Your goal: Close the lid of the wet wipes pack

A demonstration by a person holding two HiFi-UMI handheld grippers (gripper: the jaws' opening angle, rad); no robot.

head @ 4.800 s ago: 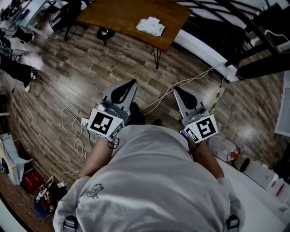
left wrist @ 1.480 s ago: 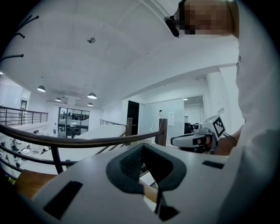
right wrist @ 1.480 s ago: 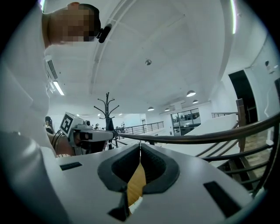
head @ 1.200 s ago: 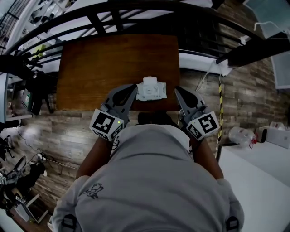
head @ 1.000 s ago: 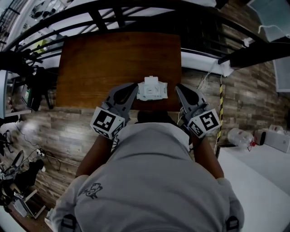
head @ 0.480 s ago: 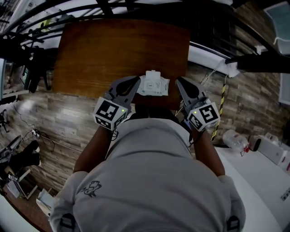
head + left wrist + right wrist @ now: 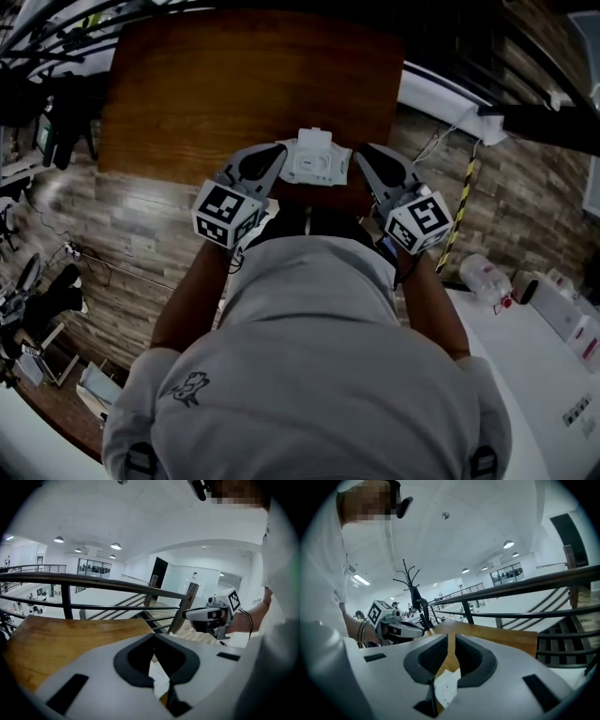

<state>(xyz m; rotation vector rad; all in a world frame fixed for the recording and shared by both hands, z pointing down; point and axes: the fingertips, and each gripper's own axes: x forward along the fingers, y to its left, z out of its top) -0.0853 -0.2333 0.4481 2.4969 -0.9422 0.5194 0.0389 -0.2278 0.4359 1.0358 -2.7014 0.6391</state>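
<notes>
The white wet wipes pack [image 7: 315, 161] lies at the near edge of the brown wooden table [image 7: 206, 94], its lid flap raised at the far side. My left gripper [image 7: 281, 148] is just left of the pack and my right gripper [image 7: 359, 150] just right of it, both apart from it. In the left gripper view the jaws [image 7: 153, 637] meet at their tips with nothing held, and a bit of the white pack [image 7: 157, 680] shows below them. The right gripper [image 7: 450, 637] is shut too, with the pack [image 7: 446, 686] seen under its jaws.
A dark metal railing [image 7: 93, 579] runs behind the table's far edge. Wood-plank floor [image 7: 112, 244] lies to the left, with cables and clutter. A white counter [image 7: 544, 394] with a bottle [image 7: 483, 278] stands at the lower right. A yellow-black striped pole [image 7: 461, 220] is right of the table.
Both grippers have sunk toward the table and closed in on the pack from either side. The table and pack now sit nearer in the head view.
</notes>
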